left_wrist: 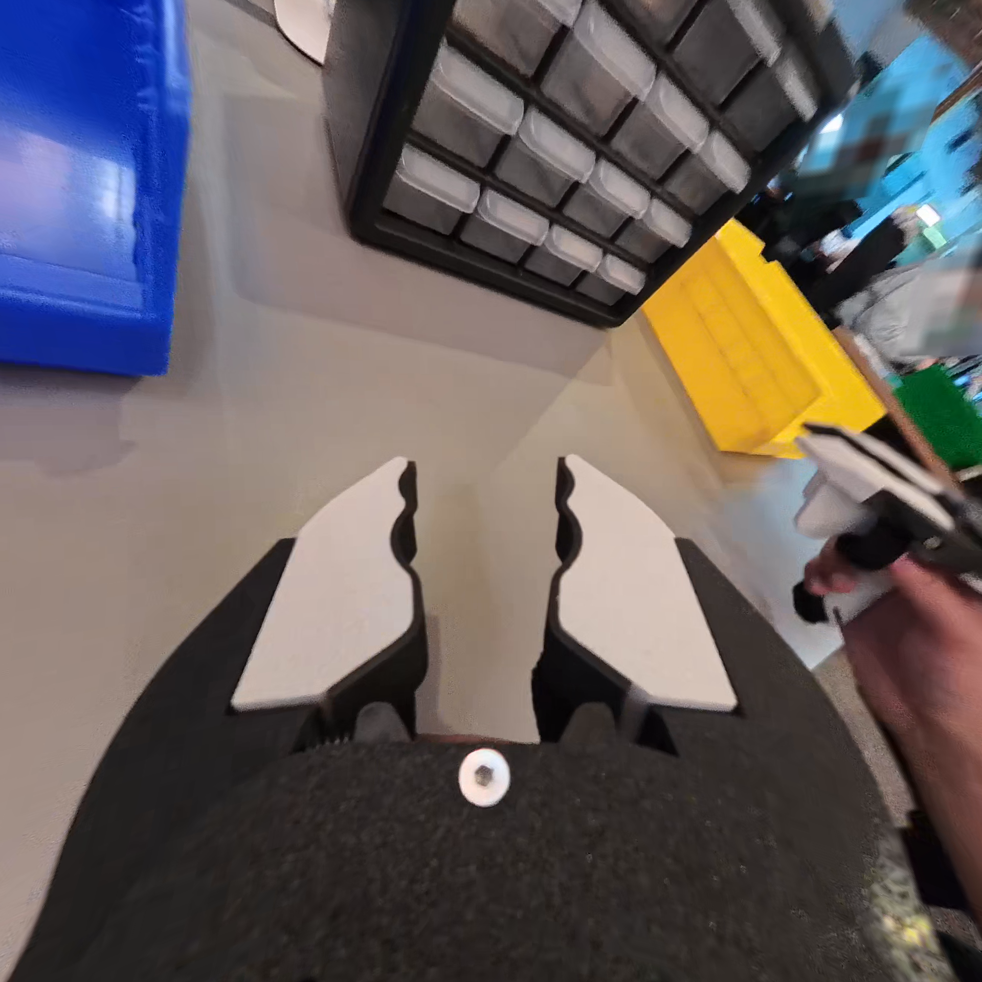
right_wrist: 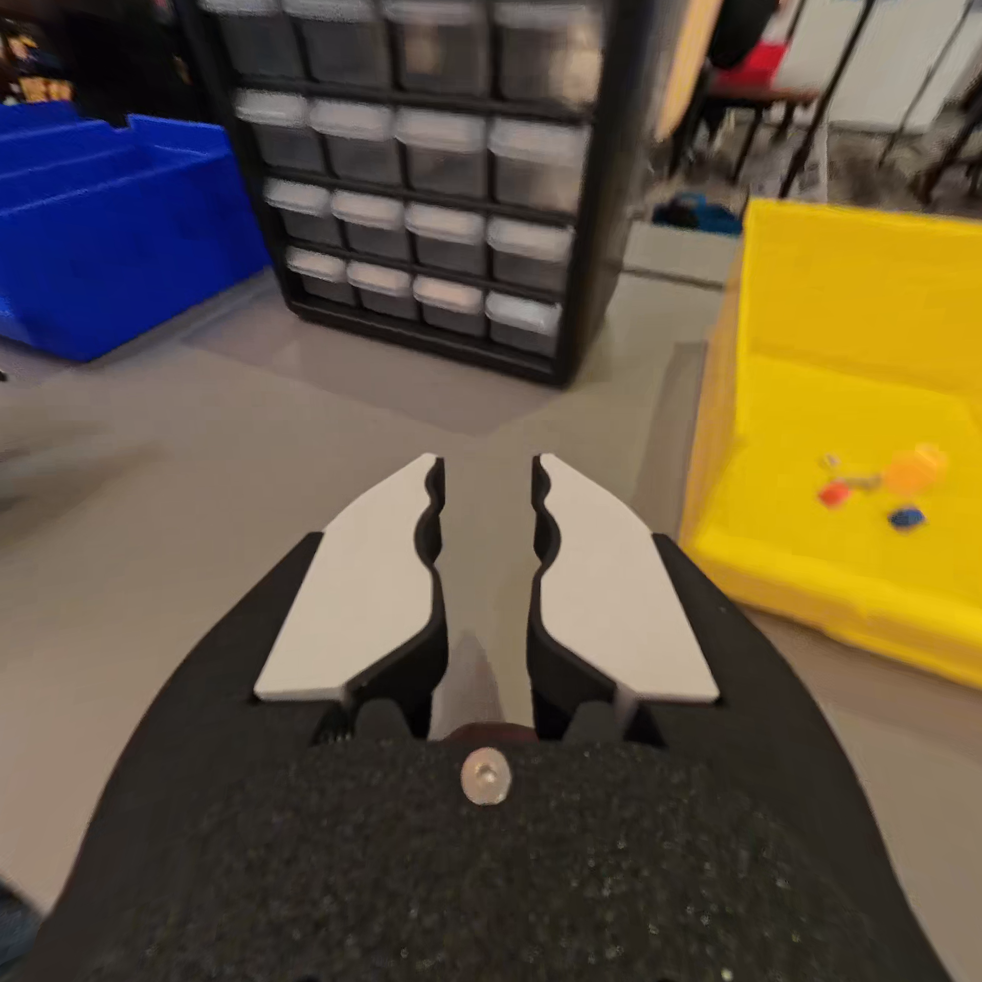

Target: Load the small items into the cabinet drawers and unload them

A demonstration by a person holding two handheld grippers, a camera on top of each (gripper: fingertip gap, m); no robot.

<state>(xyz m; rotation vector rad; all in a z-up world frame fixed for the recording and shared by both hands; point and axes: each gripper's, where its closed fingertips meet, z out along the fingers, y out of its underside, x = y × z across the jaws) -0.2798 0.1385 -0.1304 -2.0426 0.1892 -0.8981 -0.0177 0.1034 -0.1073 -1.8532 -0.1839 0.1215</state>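
A black cabinet with many small clear drawers, all closed, stands on the grey table; it also shows in the right wrist view. My left gripper is open and empty, above the table in front of the cabinet. My right gripper is open and empty, in front of the cabinet and left of a yellow bin. Small items lie in that bin: orange, red and blue pieces. The right gripper, held by a hand, shows at the right edge of the left wrist view.
A blue bin stands left of the cabinet, also in the right wrist view. The yellow bin is right of the cabinet. The grey table lies between them. Chairs and clutter are behind. The grippers' ends are close to 25 cm from one another.
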